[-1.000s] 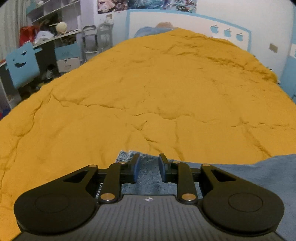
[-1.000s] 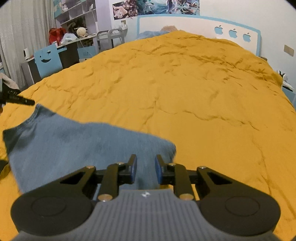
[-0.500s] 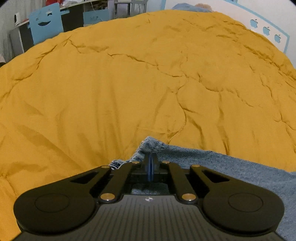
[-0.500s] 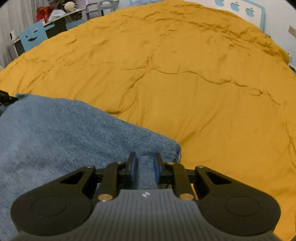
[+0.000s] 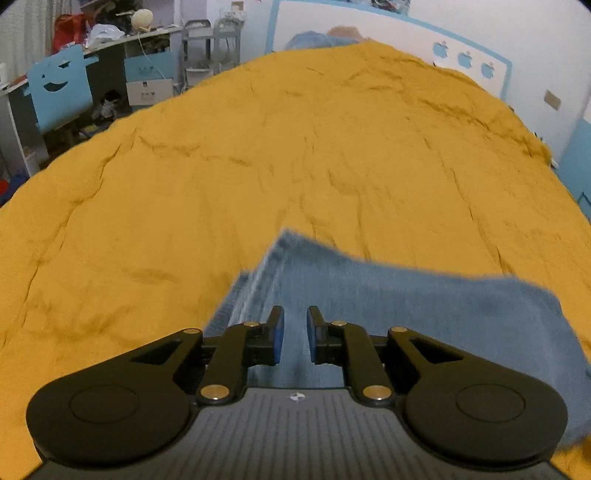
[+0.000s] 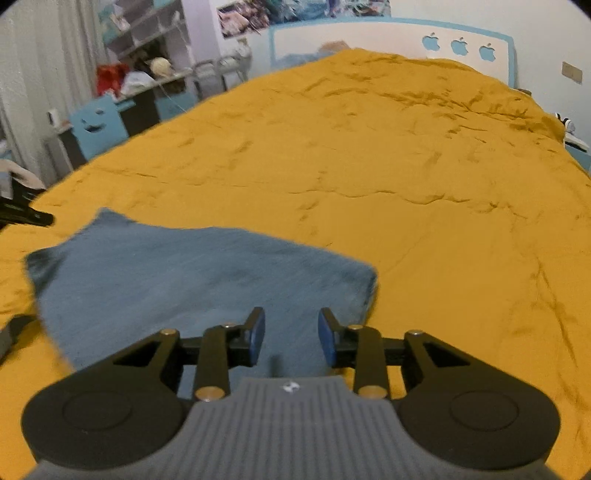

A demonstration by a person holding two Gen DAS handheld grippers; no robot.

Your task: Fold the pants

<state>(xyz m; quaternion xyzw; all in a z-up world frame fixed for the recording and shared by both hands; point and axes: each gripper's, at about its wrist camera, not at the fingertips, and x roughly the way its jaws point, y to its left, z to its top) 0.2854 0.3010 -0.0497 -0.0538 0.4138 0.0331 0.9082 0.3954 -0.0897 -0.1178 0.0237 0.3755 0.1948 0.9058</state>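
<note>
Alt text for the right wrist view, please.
Folded blue denim pants lie flat on an orange bedspread, with the right tool just above their near edge, jaws apart and holding nothing. A cluttered desk stands far left.

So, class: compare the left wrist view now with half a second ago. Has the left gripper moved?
Yes. The left gripper has pulled back and tilted up: the headboard shows again, and its jaws have just opened off the jeans.

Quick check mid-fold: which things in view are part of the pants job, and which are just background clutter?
Part of the job:
- denim pants
- left tool, open
- right tool, open, just widened
- orange bedspread, the work surface

Just lying about:
- blue smiley chair
- cluttered desk
- headboard
</note>
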